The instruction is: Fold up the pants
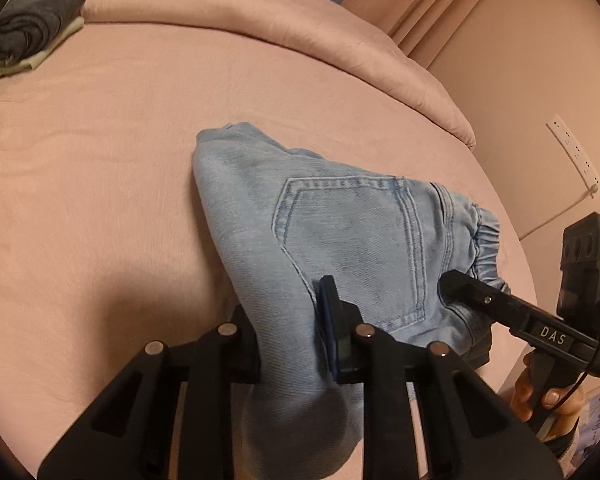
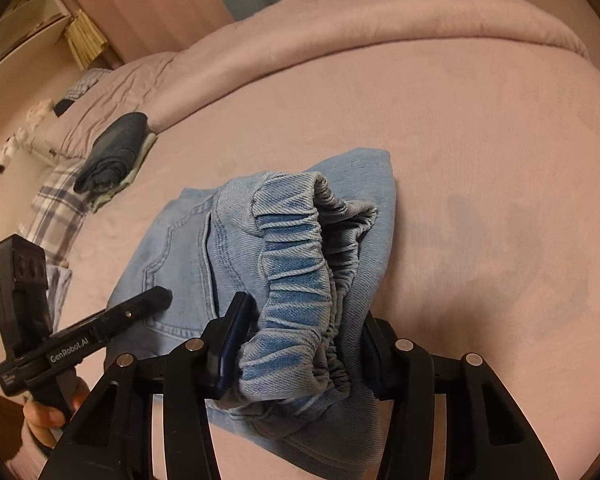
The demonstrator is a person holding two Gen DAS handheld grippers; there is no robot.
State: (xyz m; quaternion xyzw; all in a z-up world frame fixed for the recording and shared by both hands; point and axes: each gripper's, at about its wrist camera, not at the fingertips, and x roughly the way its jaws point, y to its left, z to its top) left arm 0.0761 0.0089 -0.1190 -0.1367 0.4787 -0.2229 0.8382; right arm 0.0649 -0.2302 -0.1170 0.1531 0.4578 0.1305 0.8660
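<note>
I read "DAS" on my right gripper arm; "GenRobot.AI" on my left gripper arm.

One pair of light-blue pants, two grippers, one dark folded garment upper left, one wall socket strip at right

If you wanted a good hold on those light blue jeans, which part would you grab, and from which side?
Probably the elastic waistband of the jeans, approached from the near edge: it bunches into a thick ridge that sits between the right gripper fingers. The left gripper pinches the near fold beside the back pocket.
</note>
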